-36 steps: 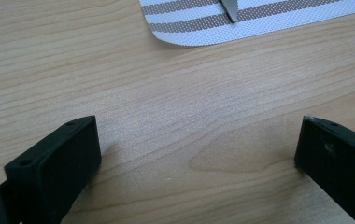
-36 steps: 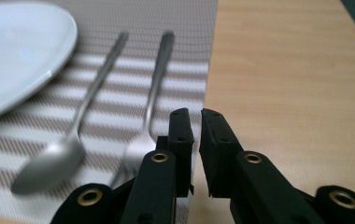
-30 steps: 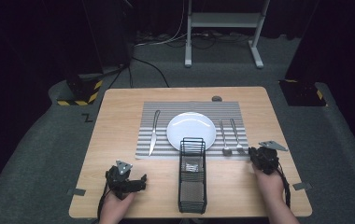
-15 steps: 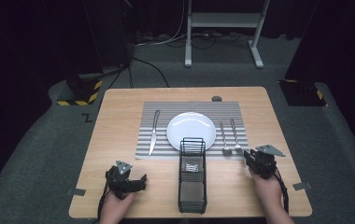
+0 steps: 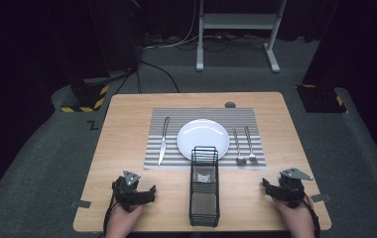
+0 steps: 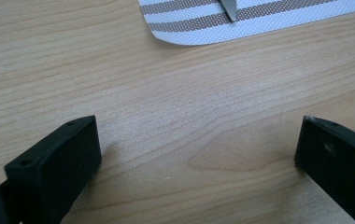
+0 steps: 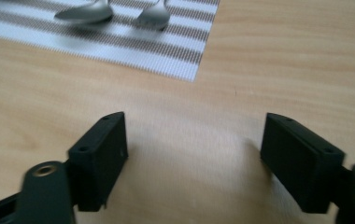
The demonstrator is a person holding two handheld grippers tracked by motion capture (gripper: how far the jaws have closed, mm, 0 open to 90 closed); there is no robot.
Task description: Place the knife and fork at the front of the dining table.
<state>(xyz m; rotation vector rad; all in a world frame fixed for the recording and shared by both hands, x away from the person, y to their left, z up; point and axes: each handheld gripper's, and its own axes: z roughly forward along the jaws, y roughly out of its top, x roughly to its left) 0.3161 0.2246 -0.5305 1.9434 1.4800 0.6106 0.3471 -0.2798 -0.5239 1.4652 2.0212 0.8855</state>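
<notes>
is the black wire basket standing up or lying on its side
Lying on its side. In the high view the wire basket stretches lengthwise across the table, its open end toward the plate. What is inside cannot be told.

Placemat [image 5: 204, 136] sits mid-counter [image 5: 127, 119], toward the far edge. On it: plate [image 5: 203, 138] centred, knife [image 5: 163, 140] left, spoon [image 5: 238, 145] and fork [image 5: 250, 144] right. Wire basket [image 5: 204, 186] stands before the plate, reaching the near edge. Left tongs [image 5: 144, 191] and right tongs [image 5: 271, 187] flank it near the front corners.

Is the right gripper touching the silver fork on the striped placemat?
Apart. The right gripper view shows the right gripper with jaws open over bare wooden table, nothing between them; the silver fork lies beyond on the striped placemat.
</notes>
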